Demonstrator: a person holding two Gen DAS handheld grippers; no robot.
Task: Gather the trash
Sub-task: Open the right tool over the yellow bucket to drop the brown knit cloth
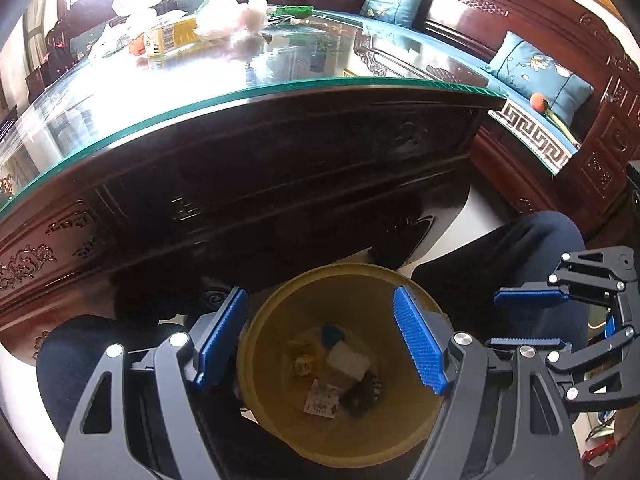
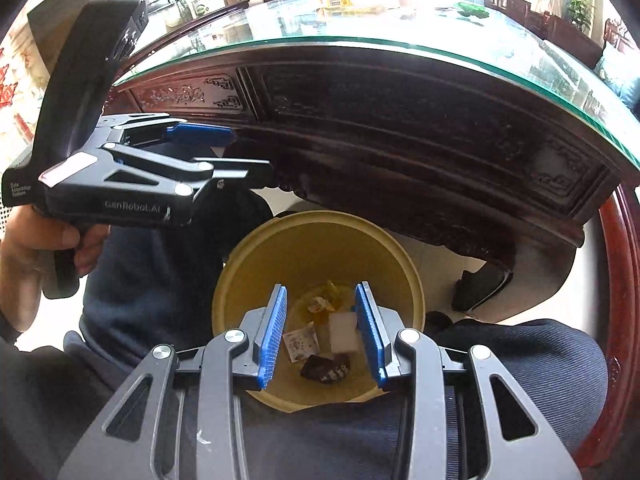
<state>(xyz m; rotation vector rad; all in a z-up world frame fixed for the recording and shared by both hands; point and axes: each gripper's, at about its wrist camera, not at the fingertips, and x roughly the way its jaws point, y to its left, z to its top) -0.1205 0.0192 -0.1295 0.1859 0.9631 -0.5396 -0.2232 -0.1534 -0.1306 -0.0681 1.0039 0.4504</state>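
Left wrist view: steeply down past own blue pads into yellow bin [image 1: 340,360], close above it. Right wrist view: same downward tilt, from beside it. Shared: bin [image 2: 320,264], glass-topped table [image 1: 248,100] [image 2: 360,44] edge, seated person's knees.

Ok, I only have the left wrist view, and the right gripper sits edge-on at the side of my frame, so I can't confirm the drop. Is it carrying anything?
Observer: No. In the right wrist view the right gripper is open, with nothing between its pads.
Operator: Is it lined up with the bin?
Observer: Yes. The yellow bin shows straight through the gap between the pads, with a white block and a dark wrapper lying at its bottom.
Operator: And my own gripper, seen from outside?
Observer: A hand holds the left gripper by its handle, left of the bin and pointing toward the table's carved front.
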